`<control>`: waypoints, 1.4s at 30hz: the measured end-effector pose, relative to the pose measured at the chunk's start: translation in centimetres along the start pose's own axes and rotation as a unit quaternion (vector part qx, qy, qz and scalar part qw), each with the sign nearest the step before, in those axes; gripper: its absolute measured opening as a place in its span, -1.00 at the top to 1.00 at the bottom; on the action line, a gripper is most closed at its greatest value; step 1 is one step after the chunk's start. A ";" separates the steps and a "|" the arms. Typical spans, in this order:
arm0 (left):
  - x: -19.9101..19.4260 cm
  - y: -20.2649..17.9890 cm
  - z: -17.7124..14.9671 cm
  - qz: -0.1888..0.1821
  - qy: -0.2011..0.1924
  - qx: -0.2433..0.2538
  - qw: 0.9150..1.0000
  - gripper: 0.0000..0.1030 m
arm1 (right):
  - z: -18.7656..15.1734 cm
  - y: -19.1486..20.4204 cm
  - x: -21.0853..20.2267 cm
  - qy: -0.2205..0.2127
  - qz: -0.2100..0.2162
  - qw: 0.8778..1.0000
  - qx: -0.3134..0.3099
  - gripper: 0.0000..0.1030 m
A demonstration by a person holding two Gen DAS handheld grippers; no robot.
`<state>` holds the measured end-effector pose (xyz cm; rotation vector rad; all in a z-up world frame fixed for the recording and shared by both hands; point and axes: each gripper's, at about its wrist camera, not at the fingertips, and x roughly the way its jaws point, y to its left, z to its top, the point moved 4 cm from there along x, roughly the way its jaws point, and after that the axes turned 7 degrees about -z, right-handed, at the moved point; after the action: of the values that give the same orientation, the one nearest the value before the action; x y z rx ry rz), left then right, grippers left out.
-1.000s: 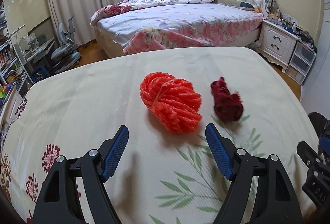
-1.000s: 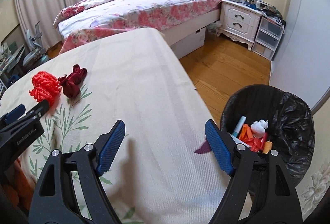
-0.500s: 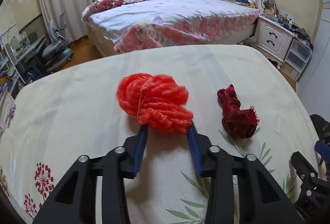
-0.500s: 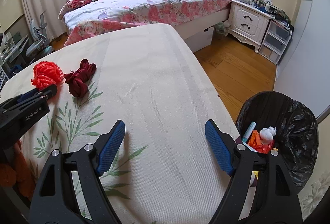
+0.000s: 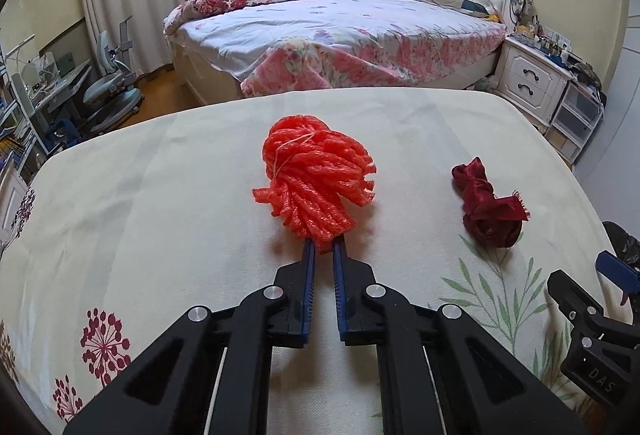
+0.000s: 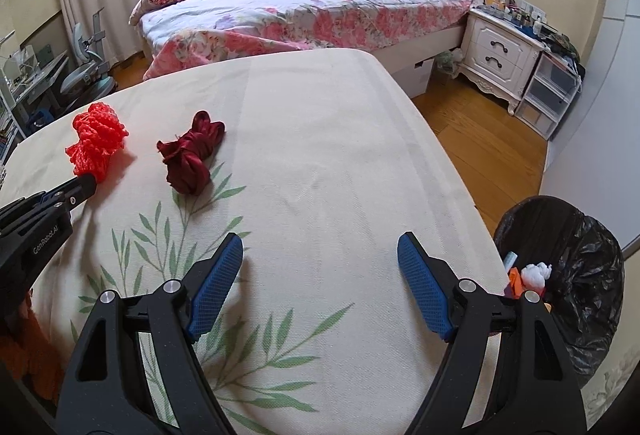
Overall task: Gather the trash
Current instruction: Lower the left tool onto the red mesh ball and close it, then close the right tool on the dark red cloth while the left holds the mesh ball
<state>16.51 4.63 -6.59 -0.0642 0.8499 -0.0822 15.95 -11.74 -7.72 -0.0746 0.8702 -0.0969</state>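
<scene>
Now: your left tongs [image 5: 323, 249] clamped on orange foam net [image 5: 316, 179], bunched, ribbed, on tabletop [image 5: 160, 195] | dark red ribbon wad [image 5: 490, 209] beside it | your right tongs [image 6: 320, 275] open, empty

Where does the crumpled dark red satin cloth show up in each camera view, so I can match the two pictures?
Left wrist view: the crumpled dark red satin cloth lies right of centre on the cream cloth-covered table.
Right wrist view: the same cloth lies upper left.
Shared landmark: the bright orange foam-net bundle, just left of it in both views.
</scene>
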 end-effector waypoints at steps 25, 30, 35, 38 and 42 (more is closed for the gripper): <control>-0.4 1.3 0.0 -0.002 -0.003 -0.006 1.000 0.83 | 1.0 2.3 0.3 -0.002 0.008 1.000 -0.016 -0.51; -0.6 1.9 0.0 0.001 -0.006 -0.007 1.000 0.83 | 1.7 3.8 0.4 -0.005 0.018 0.999 -0.027 -0.51; -0.7 2.6 -0.1 0.003 -0.006 -0.010 1.000 0.83 | 2.3 5.2 0.5 -0.010 0.027 0.999 -0.035 -0.51; -0.8 3.0 -0.3 0.004 -0.006 -0.013 1.000 0.83 | 2.9 5.9 0.7 -0.014 0.028 0.999 -0.037 -0.51; -0.8 3.3 -0.5 0.004 -0.004 -0.014 1.000 0.83 | 3.7 6.6 1.1 -0.017 0.029 0.999 -0.037 -0.48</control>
<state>15.77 8.02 -6.64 -0.0879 0.8438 -0.0617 19.85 -5.26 -6.92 -0.1194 0.8411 -0.0090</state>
